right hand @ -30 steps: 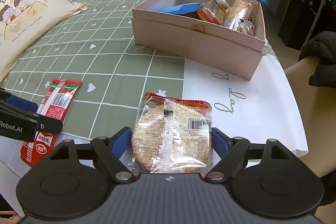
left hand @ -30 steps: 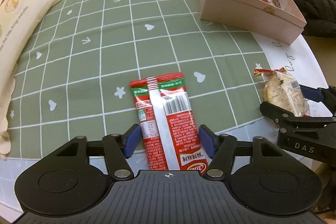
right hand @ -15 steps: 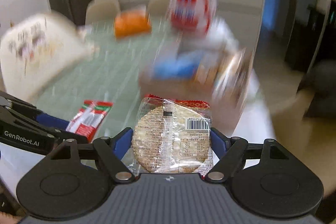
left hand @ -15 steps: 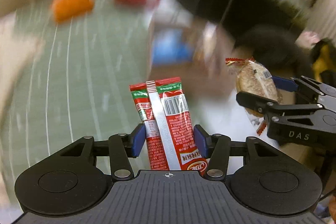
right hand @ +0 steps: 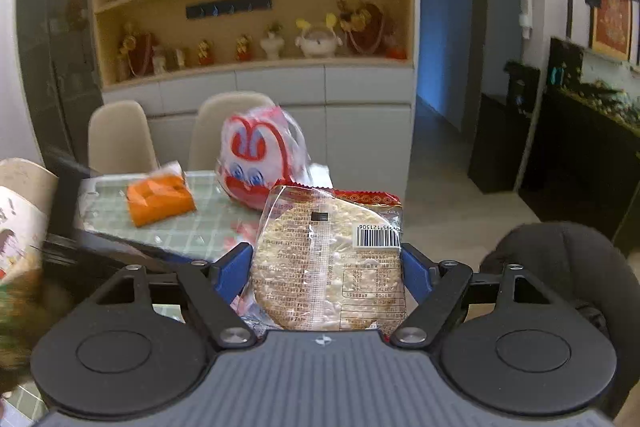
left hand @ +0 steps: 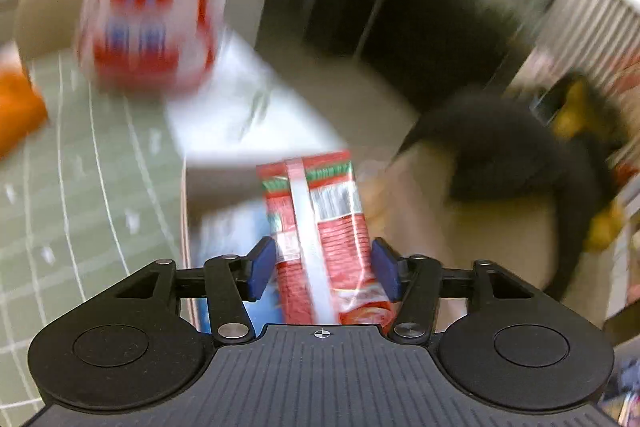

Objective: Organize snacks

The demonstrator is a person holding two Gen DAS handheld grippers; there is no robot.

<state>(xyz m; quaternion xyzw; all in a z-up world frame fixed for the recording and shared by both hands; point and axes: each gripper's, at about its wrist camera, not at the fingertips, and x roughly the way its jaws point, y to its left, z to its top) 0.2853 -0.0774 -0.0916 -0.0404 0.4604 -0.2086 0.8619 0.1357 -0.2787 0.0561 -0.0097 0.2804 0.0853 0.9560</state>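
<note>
My left gripper [left hand: 322,269] is shut on a red snack packet [left hand: 320,227] with a white seam and a barcode, held in the air above the pink box [left hand: 188,227], which is blurred; something blue [left hand: 228,239] shows inside it. My right gripper [right hand: 326,273] is shut on a clear rice cracker packet [right hand: 328,259] with a red top edge, lifted well above the table. The left gripper's black arm [right hand: 112,247] shows blurred at the left of the right wrist view.
A red and white rabbit-face bag [right hand: 260,159] and an orange pack [right hand: 160,199] lie on the green checked tablecloth [right hand: 200,231] at the far side. Two beige chairs [right hand: 116,139] stand behind the table. A dark garment [left hand: 500,155] lies on a chair at right.
Both grippers closed on their packets and lifted them off the table. The left one has swung right over the pink box; the right one has risen and tilted up toward the room.
</note>
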